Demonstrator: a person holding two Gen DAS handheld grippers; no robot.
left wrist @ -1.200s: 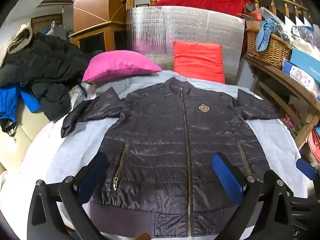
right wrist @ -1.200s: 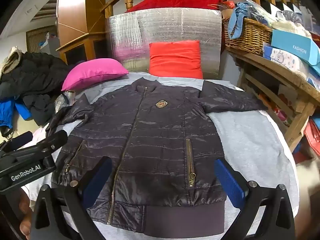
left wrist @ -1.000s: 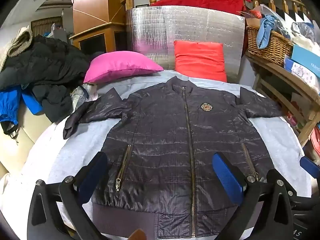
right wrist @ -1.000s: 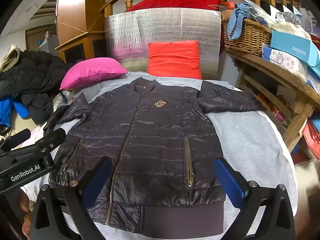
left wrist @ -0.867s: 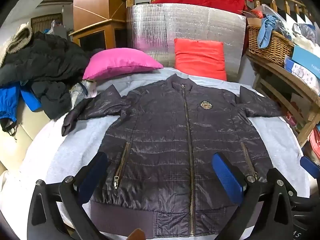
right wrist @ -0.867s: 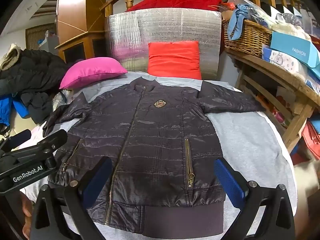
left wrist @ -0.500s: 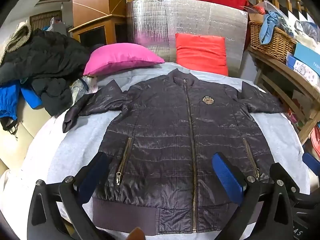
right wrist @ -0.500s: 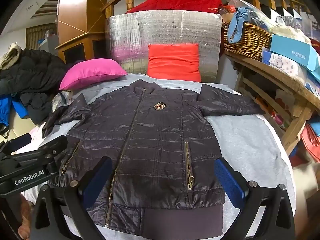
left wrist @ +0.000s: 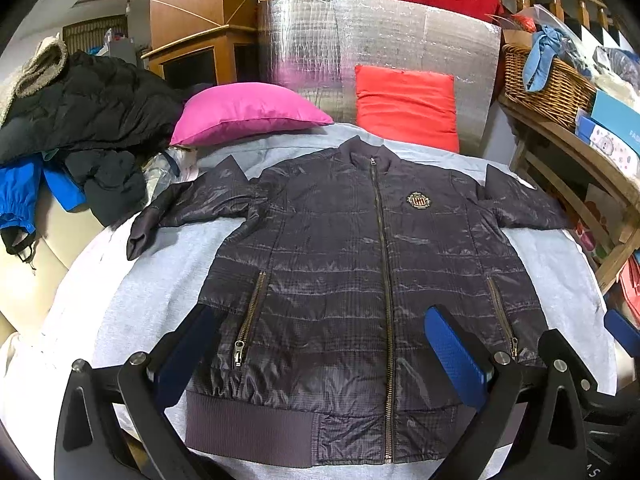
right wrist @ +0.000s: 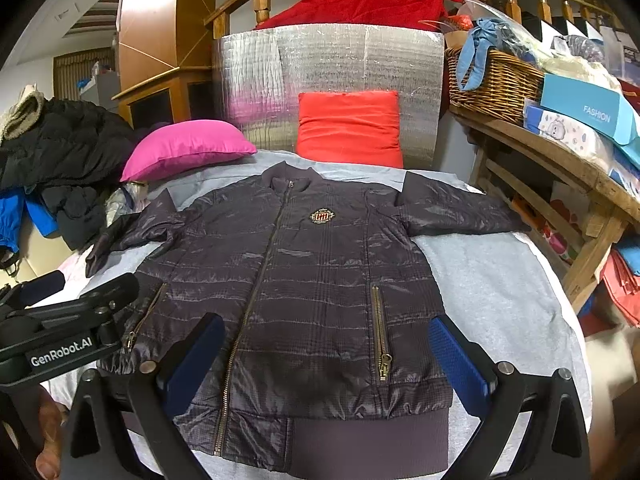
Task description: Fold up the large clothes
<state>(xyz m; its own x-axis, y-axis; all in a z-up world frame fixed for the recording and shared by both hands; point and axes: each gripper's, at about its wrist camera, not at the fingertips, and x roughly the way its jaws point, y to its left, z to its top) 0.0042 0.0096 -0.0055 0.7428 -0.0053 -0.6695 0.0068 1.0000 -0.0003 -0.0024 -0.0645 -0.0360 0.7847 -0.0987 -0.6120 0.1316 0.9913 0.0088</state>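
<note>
A dark quilted zip jacket [left wrist: 360, 280] [right wrist: 296, 292] lies flat, front up, on a grey sheet [left wrist: 148, 292] [right wrist: 492, 288], sleeves spread to both sides and ribbed hem nearest me. My left gripper [left wrist: 320, 356] hovers open above the hem with nothing between its blue pads [left wrist: 452, 356]. My right gripper [right wrist: 324, 360] is open too, held over the jacket's lower part. The left gripper's body [right wrist: 68, 340] shows at the left edge of the right wrist view, with a hand [right wrist: 48, 440] beneath it.
A pink pillow [left wrist: 248, 112] and a red cushion [left wrist: 408, 108] lean near a silver foil panel [left wrist: 380, 48] at the back. Dark coats [left wrist: 80, 112] are piled at left. A wooden shelf [right wrist: 560, 152] with a wicker basket [right wrist: 492, 80] and boxes stands at right.
Both grippers drifted slightly over the jacket, which now sits a little lower in both views. Nothing was grasped; the jacket has not moved.
</note>
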